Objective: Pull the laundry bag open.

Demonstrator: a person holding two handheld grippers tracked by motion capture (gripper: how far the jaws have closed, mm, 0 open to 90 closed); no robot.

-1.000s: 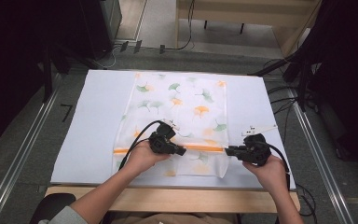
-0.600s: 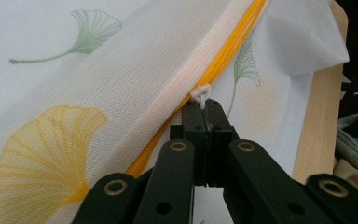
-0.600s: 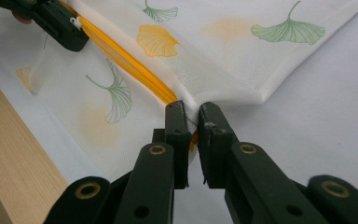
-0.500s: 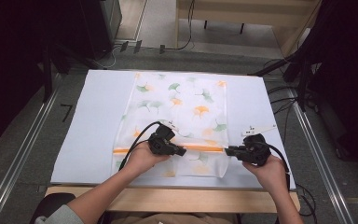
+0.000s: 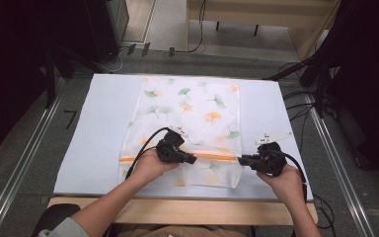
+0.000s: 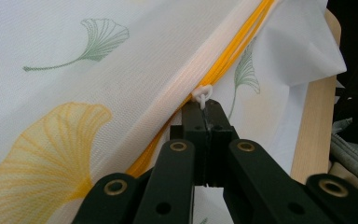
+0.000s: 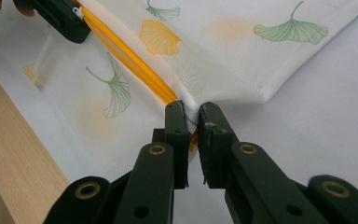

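A white fabric bag (image 5: 192, 111) printed with green and orange ginkgo leaves lies flat on the table, an orange zipper (image 5: 212, 156) running across its near end. My left gripper (image 5: 193, 160) is shut on the small white zipper pull (image 6: 204, 94), about midway along the zipper. My right gripper (image 5: 240, 159) is shut on the bag's right edge (image 7: 186, 105), where the zipper (image 7: 130, 60) ends. The left gripper (image 7: 63, 18) also shows at the top left of the right gripper view, on the zipper line. Both grippers point toward each other.
The bag rests on a pale sheet (image 5: 98, 128) covering the table. A bare wooden strip (image 5: 177, 210) runs along the near edge. Metal rails (image 5: 24, 163) flank the table, and cables (image 5: 301, 108) lie on the floor at the right.
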